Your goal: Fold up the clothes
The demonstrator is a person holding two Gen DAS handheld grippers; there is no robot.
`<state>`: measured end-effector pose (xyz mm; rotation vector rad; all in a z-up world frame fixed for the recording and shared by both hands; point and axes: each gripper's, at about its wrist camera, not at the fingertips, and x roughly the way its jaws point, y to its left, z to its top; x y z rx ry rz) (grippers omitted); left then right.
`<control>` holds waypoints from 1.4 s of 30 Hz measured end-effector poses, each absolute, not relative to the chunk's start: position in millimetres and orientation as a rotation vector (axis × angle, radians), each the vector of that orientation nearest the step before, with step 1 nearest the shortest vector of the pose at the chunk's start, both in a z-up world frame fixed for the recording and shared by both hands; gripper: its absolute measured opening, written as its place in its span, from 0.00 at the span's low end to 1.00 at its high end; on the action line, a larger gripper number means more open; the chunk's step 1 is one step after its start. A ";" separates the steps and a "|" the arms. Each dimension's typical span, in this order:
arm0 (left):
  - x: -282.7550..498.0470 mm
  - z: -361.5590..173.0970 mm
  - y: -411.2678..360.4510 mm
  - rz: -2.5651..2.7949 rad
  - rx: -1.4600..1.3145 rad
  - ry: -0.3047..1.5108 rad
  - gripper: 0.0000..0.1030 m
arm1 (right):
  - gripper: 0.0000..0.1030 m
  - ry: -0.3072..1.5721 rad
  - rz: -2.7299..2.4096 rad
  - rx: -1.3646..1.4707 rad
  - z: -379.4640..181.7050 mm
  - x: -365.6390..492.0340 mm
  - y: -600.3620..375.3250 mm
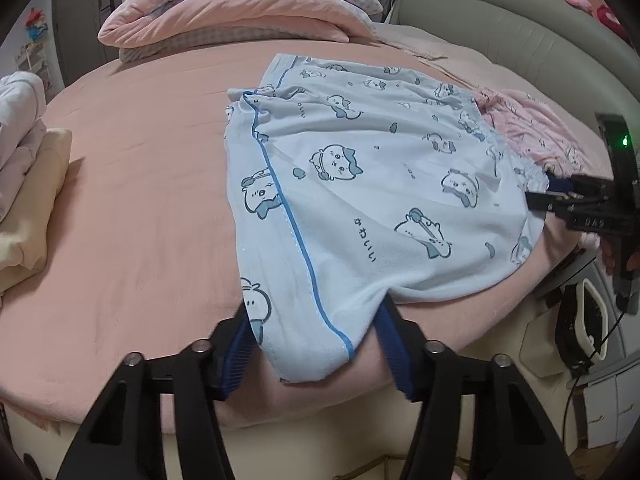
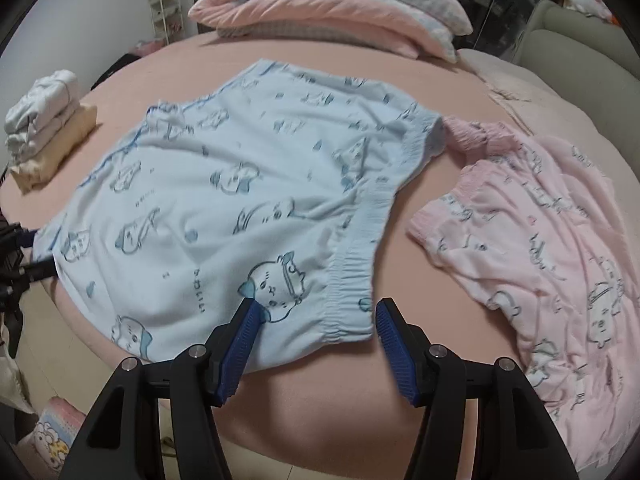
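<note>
A: Blue pads, left gripper (image 1: 316, 320): jaws partly apart, hem corner of the blue shorts (image 1: 360, 184) draped between; whether pinched, cannot tell.

B: Right gripper (image 2: 318, 320): spread, straddling the waistband corner, pads not pressing. Count?

A: One pair of blue shorts flat on the pink bed (image 1: 140, 184). One pink garment (image 2: 532, 232) just beside. One folded stack (image 2: 48, 132) far left. Two pillows (image 2: 332, 8).

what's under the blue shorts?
The blue shorts lie flat on the pink bedsheet, which shows all round them. Their far waistband corner touches or overlaps the pink shorts. Whatever lies beneath the fabric itself is covered.
</note>
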<state>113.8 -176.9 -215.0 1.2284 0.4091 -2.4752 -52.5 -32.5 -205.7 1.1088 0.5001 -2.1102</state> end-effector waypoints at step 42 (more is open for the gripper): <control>118.9 -140.6 -232.6 -2.605 0.971 1.088 0.12 | 0.14 -0.192 -2.019 1.317 -148.0 -81.4 6.9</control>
